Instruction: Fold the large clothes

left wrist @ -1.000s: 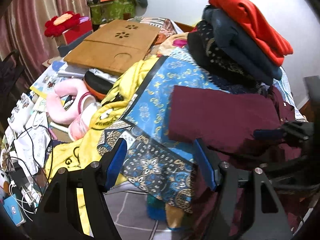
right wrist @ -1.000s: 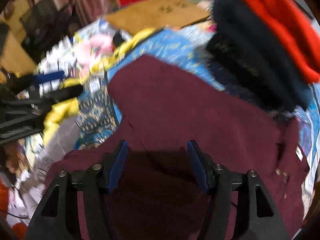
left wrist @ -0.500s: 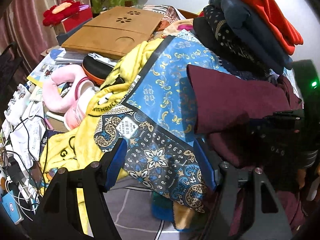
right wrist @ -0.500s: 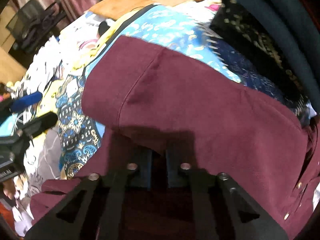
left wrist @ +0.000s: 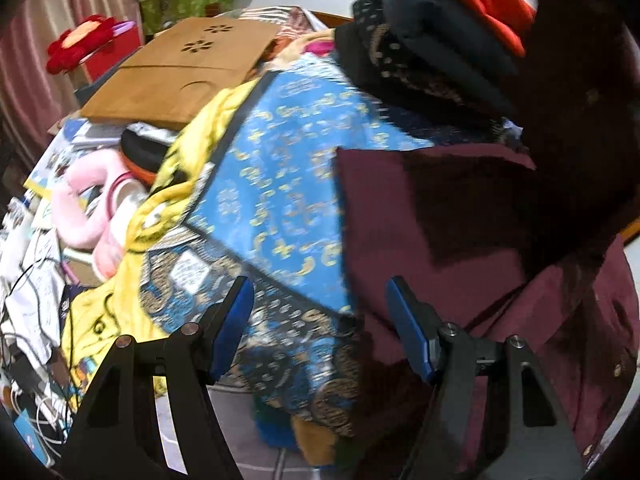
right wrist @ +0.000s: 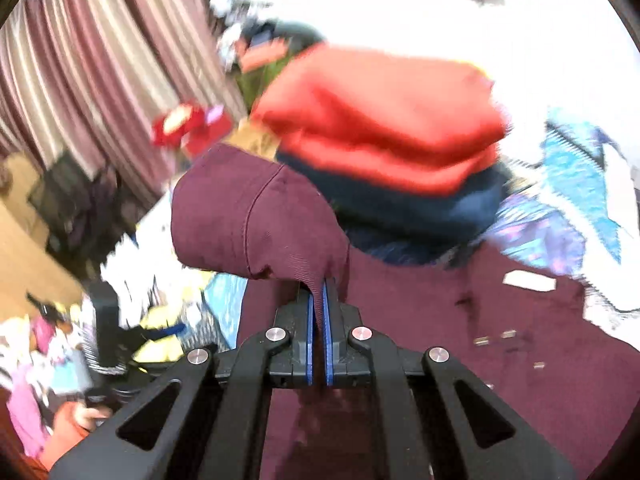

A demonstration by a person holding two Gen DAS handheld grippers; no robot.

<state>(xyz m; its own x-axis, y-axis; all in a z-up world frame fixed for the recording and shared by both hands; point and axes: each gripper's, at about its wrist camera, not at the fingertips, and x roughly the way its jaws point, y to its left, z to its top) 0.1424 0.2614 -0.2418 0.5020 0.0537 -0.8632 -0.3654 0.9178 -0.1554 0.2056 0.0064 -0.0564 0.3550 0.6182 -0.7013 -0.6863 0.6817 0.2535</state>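
A maroon button shirt (left wrist: 436, 216) lies on a blue patterned cloth (left wrist: 280, 184); a dark raised part of it fills the upper right of the left wrist view. My left gripper (left wrist: 320, 312) is open and empty, just in front of the shirt's left edge. My right gripper (right wrist: 319, 300) is shut on a fold of the maroon shirt (right wrist: 256, 212) and holds it lifted above the rest of the shirt (right wrist: 460, 320). The right wrist view is blurred.
A stack of folded clothes, red on top (right wrist: 380, 120) over dark blue (left wrist: 424, 44), stands behind the shirt. A wooden board (left wrist: 180, 68), a yellow cloth (left wrist: 160, 208), a pink pillow (left wrist: 80, 204) and cables (left wrist: 24, 312) crowd the left side.
My right gripper closed on the shirt and has lifted the fold up and back toward the clothes stack. My left gripper has shifted slightly and stayed open.
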